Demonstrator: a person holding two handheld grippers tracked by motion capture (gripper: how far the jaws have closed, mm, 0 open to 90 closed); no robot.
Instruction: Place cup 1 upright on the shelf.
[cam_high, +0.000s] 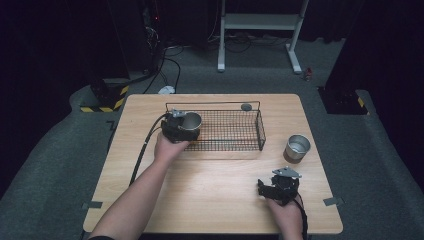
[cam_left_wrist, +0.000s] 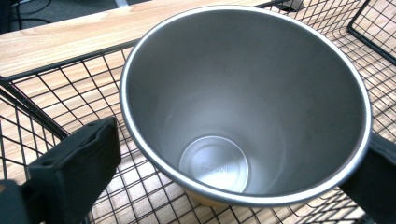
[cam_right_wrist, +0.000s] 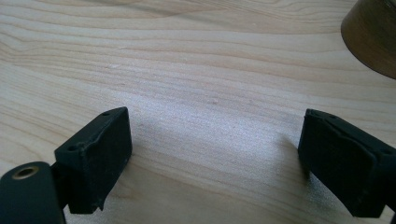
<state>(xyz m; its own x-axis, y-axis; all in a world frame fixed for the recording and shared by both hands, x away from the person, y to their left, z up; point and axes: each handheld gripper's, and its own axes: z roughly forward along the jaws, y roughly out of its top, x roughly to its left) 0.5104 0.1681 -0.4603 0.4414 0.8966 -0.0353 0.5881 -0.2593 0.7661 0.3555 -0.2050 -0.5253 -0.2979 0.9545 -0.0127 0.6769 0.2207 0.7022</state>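
Your left claw (cam_high: 186, 127) sits at the left end of the wire basket (cam_high: 235, 145), with a steel cup (cam_high: 191, 120) standing upright between its jaws. In the left gripper view the cup (cam_left_wrist: 243, 102) rests on the basket's (cam_left_wrist: 56, 88) mesh floor, mouth up, and the claw (cam_left_wrist: 233, 172) is spread: the left jaw stands clear of the cup's rim with mesh showing in the gap, while the right jaw lies right against the rim, and you cannot tell whether it touches. So the cup is between the jaws, not pinched.

Your right claw (cam_high: 272, 187) rests low over the desk (cam_high: 210, 185) near the front right edge, well apart from the basket. In the right gripper view its claw (cam_right_wrist: 215, 158) is spread wide with bare wood (cam_right_wrist: 196, 70) between the jaws. A second cup (cam_high: 297, 148) stands upright on the desk just right of the basket, beyond your right hand (cam_high: 286, 212). A small dark disc (cam_high: 246, 106) lies by the basket's far rim
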